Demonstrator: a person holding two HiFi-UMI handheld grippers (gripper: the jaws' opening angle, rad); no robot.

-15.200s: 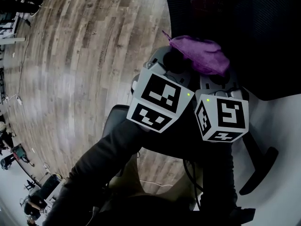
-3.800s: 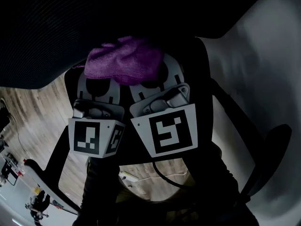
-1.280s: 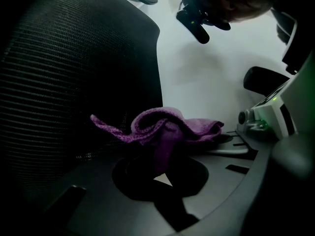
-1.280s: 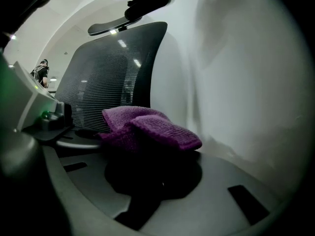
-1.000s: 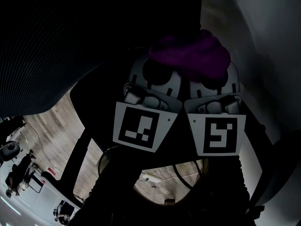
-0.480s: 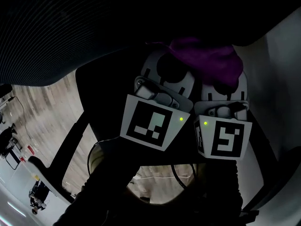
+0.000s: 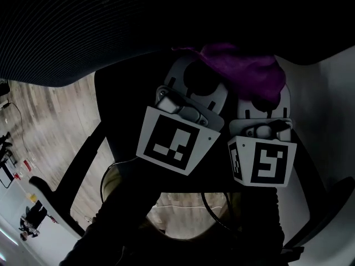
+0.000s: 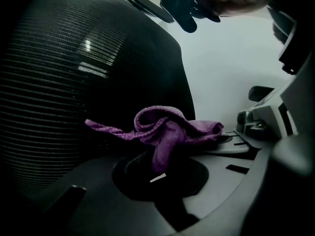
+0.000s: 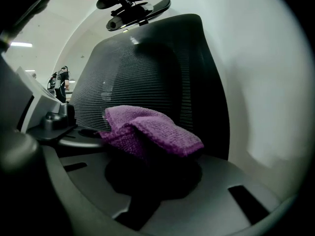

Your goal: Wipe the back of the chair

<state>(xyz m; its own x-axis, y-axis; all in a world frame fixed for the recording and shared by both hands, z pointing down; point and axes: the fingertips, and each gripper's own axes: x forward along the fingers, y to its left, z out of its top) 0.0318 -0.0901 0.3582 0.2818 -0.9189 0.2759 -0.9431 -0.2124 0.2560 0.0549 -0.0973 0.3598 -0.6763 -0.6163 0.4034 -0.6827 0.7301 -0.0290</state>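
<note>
The chair back (image 7: 83,26) is black ribbed mesh and fills the top of the head view. A bunched purple cloth (image 7: 244,71) presses against its lower edge. My left gripper (image 7: 194,76) and right gripper (image 7: 259,93) sit side by side under the cloth, both shut on it, with their tips hidden by the fabric. In the left gripper view the cloth (image 8: 167,132) drapes over the left gripper (image 8: 162,154), with the mesh (image 8: 64,82) just behind. In the right gripper view the cloth (image 9: 147,129) folds over the right gripper (image 9: 152,156) in front of the chair back (image 9: 147,68).
Wooden floor (image 7: 50,126) shows at the left, crossed by a dark chair leg (image 7: 61,204). A white wall (image 7: 333,121) stands at the right. People and equipment (image 7: 30,220) are far off at the lower left. Dark sleeves (image 7: 138,220) fill the bottom.
Over the last second both grippers and the cloth have slid a little to the right along the chair back. In the last half second they have barely moved.
</note>
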